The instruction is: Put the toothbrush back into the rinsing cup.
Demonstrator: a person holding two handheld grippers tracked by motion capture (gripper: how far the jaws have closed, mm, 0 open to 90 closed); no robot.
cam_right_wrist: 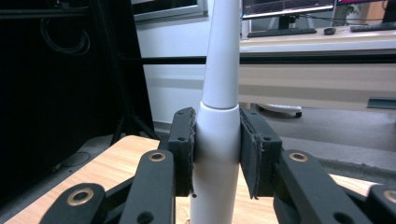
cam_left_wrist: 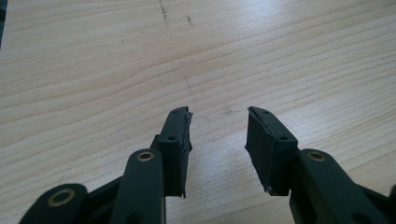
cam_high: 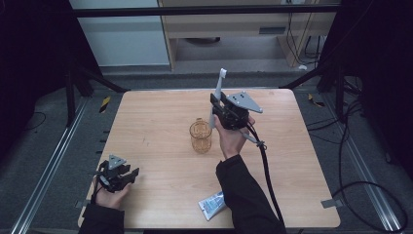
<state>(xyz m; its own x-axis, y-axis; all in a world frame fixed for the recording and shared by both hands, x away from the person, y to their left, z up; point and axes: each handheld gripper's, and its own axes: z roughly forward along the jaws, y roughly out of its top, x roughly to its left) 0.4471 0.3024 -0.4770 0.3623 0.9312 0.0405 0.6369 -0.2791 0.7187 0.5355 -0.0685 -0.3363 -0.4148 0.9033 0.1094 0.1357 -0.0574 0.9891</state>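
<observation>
High view: wood table (cam_high: 160, 122) | grey floor (cam_high: 44, 146) | dark surrounds

— Where does the high view sit?

— Above the person's side, looking forward and down on the whole wooden table (cam_high: 165, 122), from fairly far off.

— And the left gripper view?

— It rides low on the left gripper (cam_left_wrist: 218, 135), facing down, very near the tabletop's grain.

— The right one?

— It looks level along the right gripper (cam_right_wrist: 217, 154), past the table's far edge toward desks. All three share the tabletop.
</observation>
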